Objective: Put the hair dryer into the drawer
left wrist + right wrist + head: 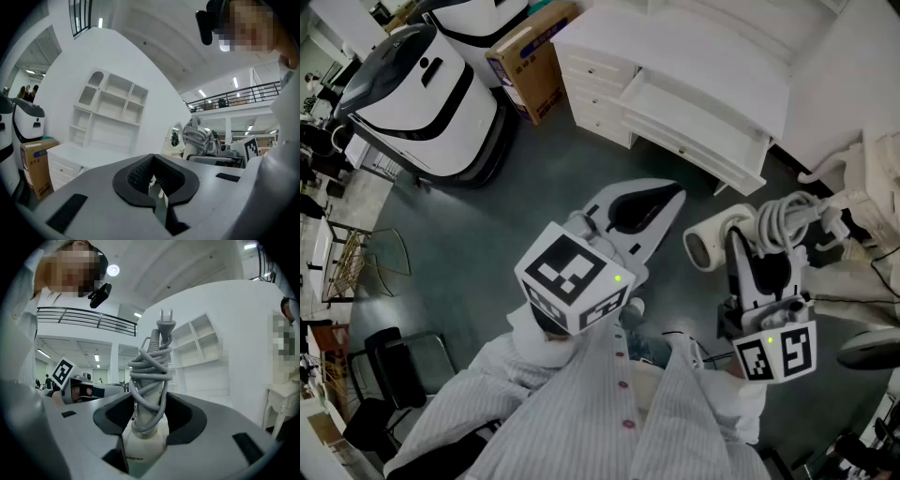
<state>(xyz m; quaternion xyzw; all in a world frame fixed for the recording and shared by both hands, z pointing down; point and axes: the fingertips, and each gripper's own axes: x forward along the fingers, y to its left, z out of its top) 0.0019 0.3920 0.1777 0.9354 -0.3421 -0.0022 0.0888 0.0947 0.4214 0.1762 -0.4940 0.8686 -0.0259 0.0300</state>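
At centre right, the right gripper (757, 258) jaws clamp the hair dryer (710, 240), left gripper (670, 197) jaws together; the drawers (598, 67) look shut, unreached.

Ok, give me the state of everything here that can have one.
hair dryer: held in the air, not yet in a drawer
cord: wound up, plug free
right gripper: shut on the hair dryer
left gripper: shut, empty
side drawers: look shut
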